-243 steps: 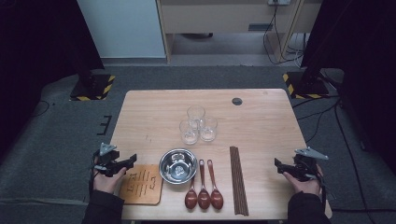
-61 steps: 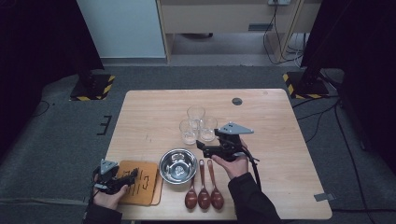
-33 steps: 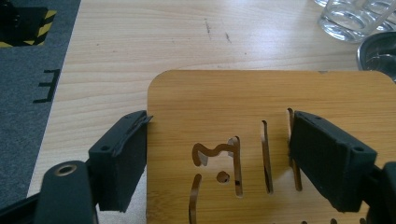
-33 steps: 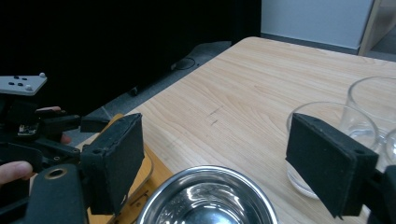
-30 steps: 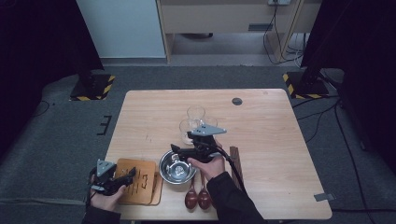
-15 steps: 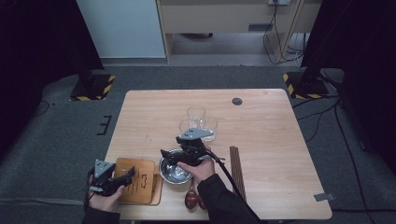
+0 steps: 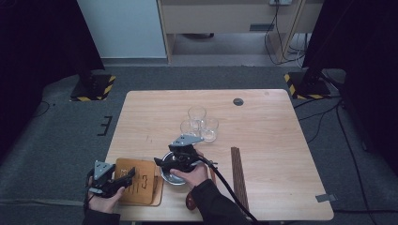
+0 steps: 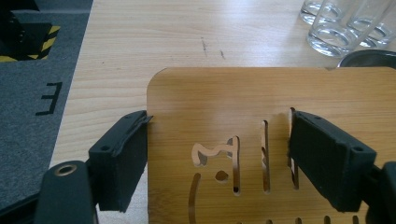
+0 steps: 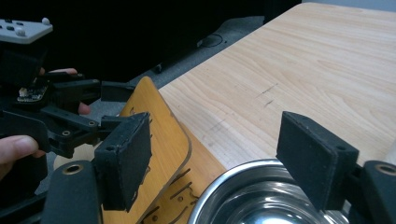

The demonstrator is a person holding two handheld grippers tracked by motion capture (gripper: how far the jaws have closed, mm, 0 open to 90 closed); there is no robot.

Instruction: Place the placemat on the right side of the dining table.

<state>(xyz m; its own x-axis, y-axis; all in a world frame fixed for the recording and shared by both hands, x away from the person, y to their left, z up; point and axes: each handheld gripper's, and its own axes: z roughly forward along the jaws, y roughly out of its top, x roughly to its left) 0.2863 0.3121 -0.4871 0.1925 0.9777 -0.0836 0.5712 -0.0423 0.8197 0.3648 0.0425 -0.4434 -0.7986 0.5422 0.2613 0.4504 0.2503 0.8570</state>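
A thin wooden board (image 7: 138, 180) with cut-out slots lies at the table's front left. My left gripper (image 7: 127, 175) is shut on its left edge. In the left gripper view the jaws (image 8: 217, 158) flank the board (image 8: 261, 98). In the right gripper view the board (image 9: 161, 135) is tilted up off a second flat board. There the left gripper (image 9: 108, 106) pinches its far edge. My right gripper (image 7: 159, 162) hovers over a steel bowl (image 7: 166, 178), pointing left at the board. Its jaws (image 9: 219, 154) are open and have just been closing slightly, with nothing pressed between the pads and the bowl's rim (image 9: 252, 196) below.
Three clear glasses (image 7: 199, 123) stand grouped behind the bowl, and show top right in the left gripper view (image 8: 334, 32). Dark chopsticks (image 7: 238, 171) lie right of the bowl. A wooden spoon's end (image 7: 190, 202) pokes out under the right forearm. A small dark disc (image 7: 238, 101) sits far back.
My right hand has moved left and down, from beside the glasses to over the bowl near the board. The left hand has stayed put on the board.
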